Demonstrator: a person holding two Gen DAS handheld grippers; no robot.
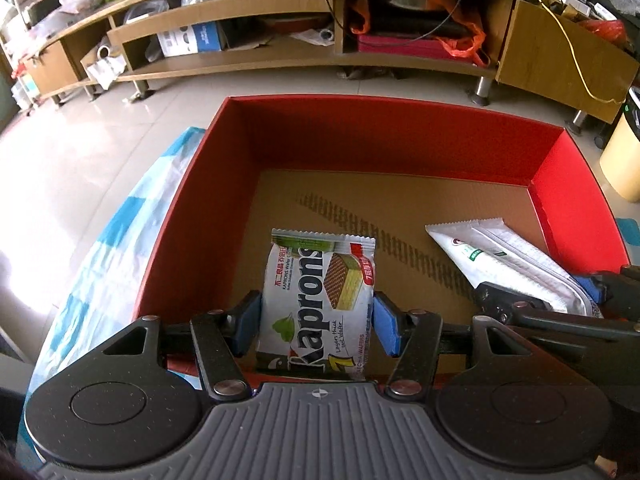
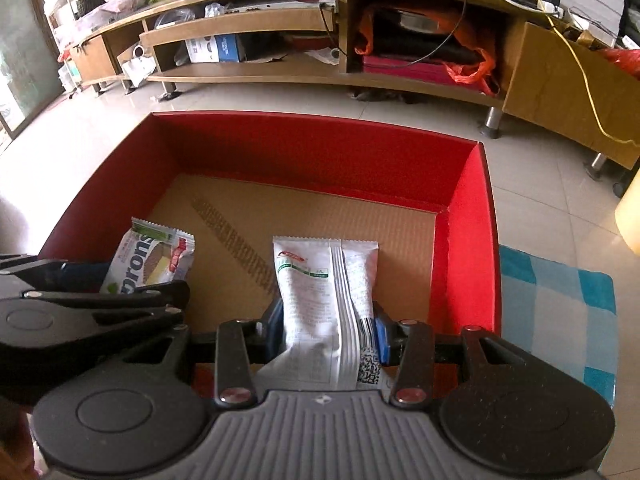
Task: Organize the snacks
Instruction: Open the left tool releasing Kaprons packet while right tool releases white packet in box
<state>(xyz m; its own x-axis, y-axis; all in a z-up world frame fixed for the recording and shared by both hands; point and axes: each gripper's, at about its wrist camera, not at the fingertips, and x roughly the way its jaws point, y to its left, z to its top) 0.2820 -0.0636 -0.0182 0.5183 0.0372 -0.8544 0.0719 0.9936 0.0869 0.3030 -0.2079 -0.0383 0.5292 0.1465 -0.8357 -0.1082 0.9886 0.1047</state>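
Note:
My left gripper (image 1: 316, 322) is shut on a white and green Kaprons wafer packet (image 1: 320, 300), held over the near edge of a red box (image 1: 192, 216) with a brown cardboard floor. My right gripper (image 2: 328, 332) is shut on a plain white snack packet (image 2: 320, 308), held over the same box (image 2: 464, 248) on its right side. Each view shows the other gripper and its packet: the white packet (image 1: 512, 264) at right, the Kaprons packet (image 2: 152, 260) at left. Apart from the two held packets, the box floor is bare.
The red box sits on a blue and white checked cloth (image 1: 104, 272) (image 2: 560, 308) on a tiled floor. Behind it stands a long low wooden TV cabinet (image 1: 248, 56) with cluttered shelves and cables. A cream bin (image 1: 620, 160) stands at far right.

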